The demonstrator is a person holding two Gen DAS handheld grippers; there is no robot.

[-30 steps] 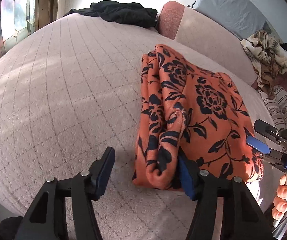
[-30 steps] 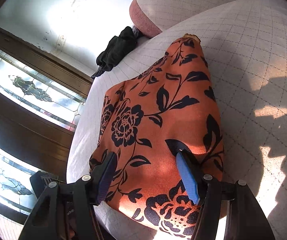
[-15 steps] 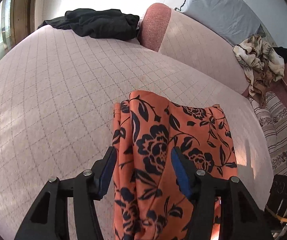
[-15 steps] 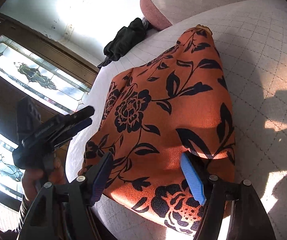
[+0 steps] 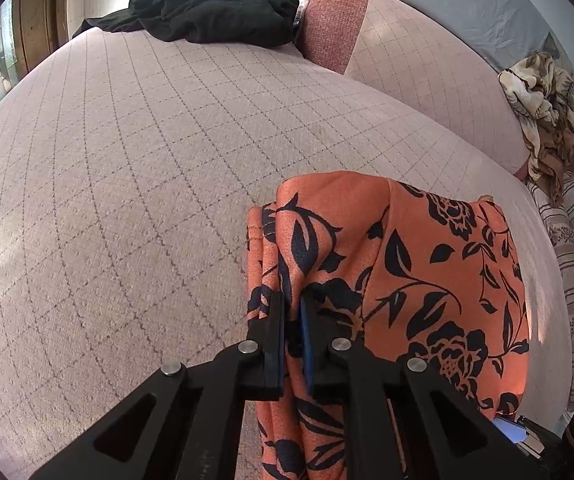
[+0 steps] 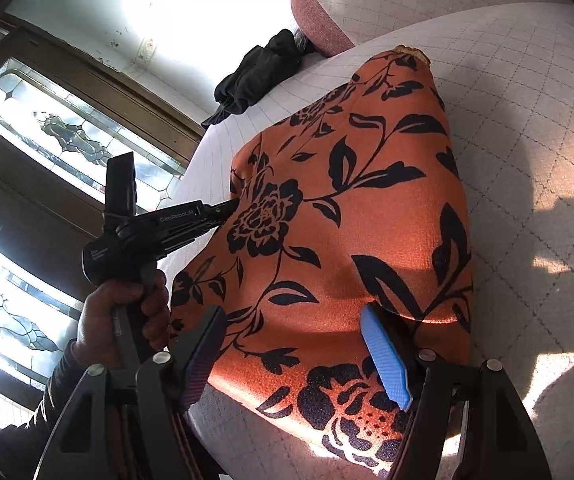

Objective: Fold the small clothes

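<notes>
An orange garment with a black flower print lies folded on the pink quilted bed. My left gripper is shut on the garment's left edge, its jaws pinching a fold of cloth. In the right wrist view the left gripper meets the garment at its left side. My right gripper is open, its fingers spread over the garment's near end, with the blue pad resting against the cloth.
A black garment lies at the far end of the bed by a pink bolster. A beige patterned cloth is heaped at the right. A stained-glass door stands beyond the bed's left edge.
My left gripper came over the garment's left edge and closed on it. My right gripper stayed open over the near end.
</notes>
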